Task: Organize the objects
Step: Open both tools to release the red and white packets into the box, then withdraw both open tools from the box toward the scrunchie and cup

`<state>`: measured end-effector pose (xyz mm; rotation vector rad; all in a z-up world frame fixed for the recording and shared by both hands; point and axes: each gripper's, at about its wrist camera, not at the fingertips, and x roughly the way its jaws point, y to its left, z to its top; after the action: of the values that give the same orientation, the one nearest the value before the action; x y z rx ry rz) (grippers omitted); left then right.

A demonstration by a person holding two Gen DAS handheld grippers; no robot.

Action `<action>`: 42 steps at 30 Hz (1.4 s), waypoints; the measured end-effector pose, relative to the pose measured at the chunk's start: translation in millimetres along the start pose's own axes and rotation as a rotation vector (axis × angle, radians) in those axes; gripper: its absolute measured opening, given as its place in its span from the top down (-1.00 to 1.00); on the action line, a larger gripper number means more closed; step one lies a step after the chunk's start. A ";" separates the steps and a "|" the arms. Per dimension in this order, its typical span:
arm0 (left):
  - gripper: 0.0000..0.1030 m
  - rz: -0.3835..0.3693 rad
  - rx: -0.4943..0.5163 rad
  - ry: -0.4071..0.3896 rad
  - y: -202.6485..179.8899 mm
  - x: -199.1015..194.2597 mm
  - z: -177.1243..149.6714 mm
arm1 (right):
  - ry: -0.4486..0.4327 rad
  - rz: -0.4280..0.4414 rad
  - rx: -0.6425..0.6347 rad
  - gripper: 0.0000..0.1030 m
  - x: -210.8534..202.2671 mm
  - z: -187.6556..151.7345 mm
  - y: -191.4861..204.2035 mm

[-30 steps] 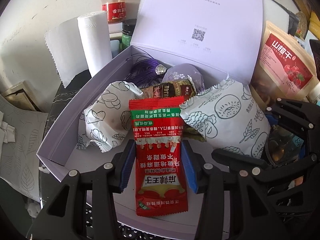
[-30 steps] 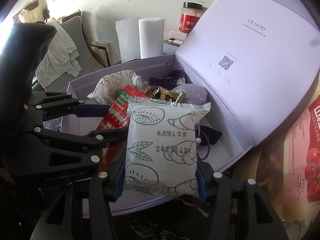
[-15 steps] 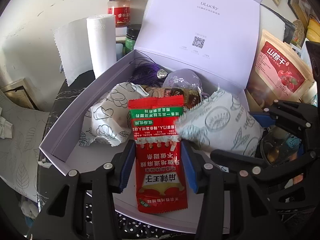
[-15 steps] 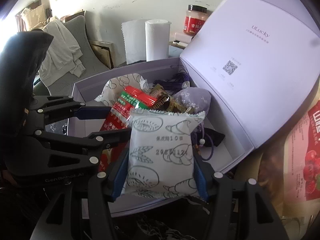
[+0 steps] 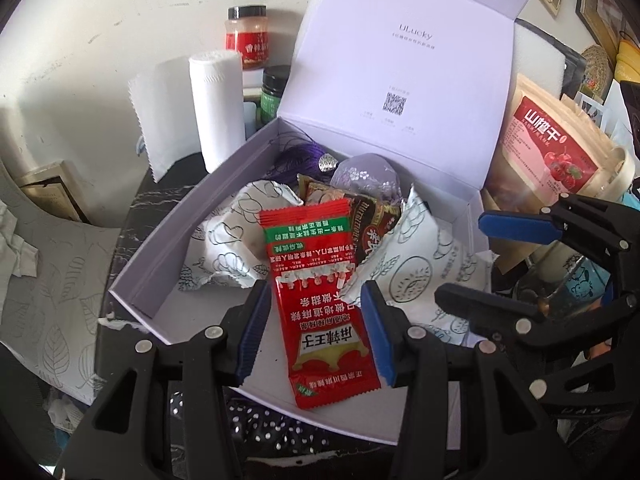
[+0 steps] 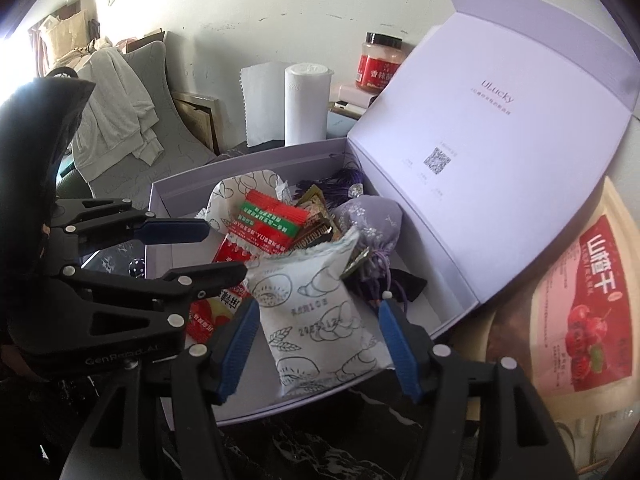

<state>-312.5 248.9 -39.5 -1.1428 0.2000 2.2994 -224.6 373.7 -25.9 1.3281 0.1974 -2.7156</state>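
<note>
An open lavender box [image 5: 168,240] [image 6: 452,316] holds snack packets, a purple pouch [image 5: 366,178] [image 6: 370,222] and a purple tassel [image 5: 298,160]. A red snack packet [image 5: 324,304] [image 6: 264,228] lies in the box between the pads of my left gripper [image 5: 316,320], which is open around it. A white bread packet [image 5: 416,264] [image 6: 320,312] lies in the box between the pads of my right gripper [image 6: 316,324], also open. A second white packet [image 5: 232,248] [image 6: 240,196] lies at the back left.
The box lid [image 5: 400,68] stands open behind. A paper towel roll [image 5: 218,104], a red-labelled jar [image 5: 246,42] and a green jar [image 5: 274,94] stand behind the box. A red dried-fruit bag [image 5: 548,148] [image 6: 580,312] leans at the right.
Both grippers have opened and let go of their packets, which now rest in the box. Both have drawn back slightly.
</note>
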 end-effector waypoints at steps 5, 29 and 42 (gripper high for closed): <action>0.14 0.033 0.007 -0.022 -3.9 -23.1 2.0 | -0.021 -0.015 0.001 -0.22 -16.1 2.2 1.2; -0.35 0.156 0.012 -0.133 -27.1 -148.4 -22.5 | -0.179 -0.039 -0.033 -0.22 -125.9 -11.6 27.6; -0.46 0.234 -0.028 -0.177 -20.5 -214.9 -66.2 | -0.233 -0.002 -0.072 -0.23 -168.2 -33.6 62.2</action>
<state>-152.5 152.5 87.2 -0.9657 0.2464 2.6012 -86.0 325.3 82.4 0.9832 0.2720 -2.8060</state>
